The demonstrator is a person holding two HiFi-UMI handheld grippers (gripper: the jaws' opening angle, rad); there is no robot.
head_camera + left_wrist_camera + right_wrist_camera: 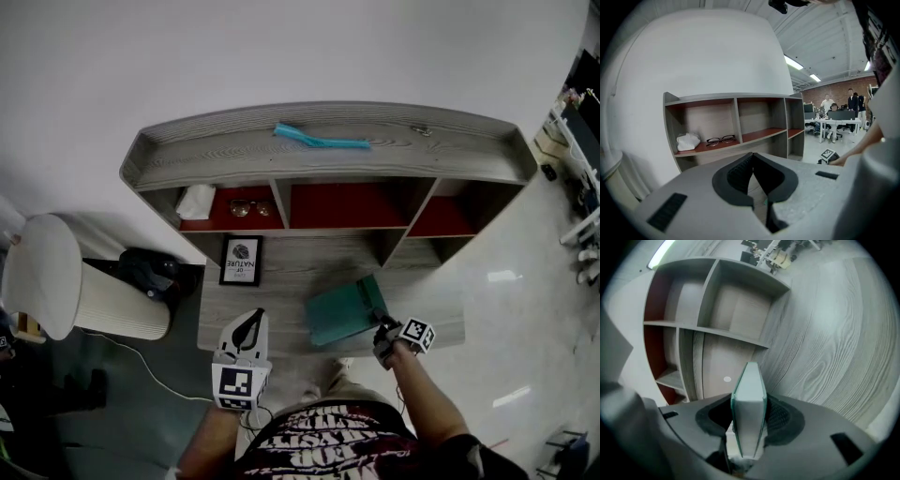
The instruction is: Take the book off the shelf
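Observation:
A teal book (345,310) hovers low over the grey wooden desk top (281,281), in front of the shelf (328,150); whether it touches the wood I cannot tell. My right gripper (380,325) is shut on its near right corner. In the right gripper view the book (749,399) stands edge-on between the two pads, which press on both covers of it, and my right gripper (749,427) points at the shelf's compartments. My left gripper (250,321) hangs at the desk's front left, shut with nothing in it; its pads meet at the tip (751,158).
A teal comb-like tool (322,139) lies on the shelf's top board. Glasses (249,207) and a white cloth (196,201) sit in the left red-floored compartment. A framed print (241,260) lies on the desk. A white chair (42,277) and a dark bag (150,270) stand at left.

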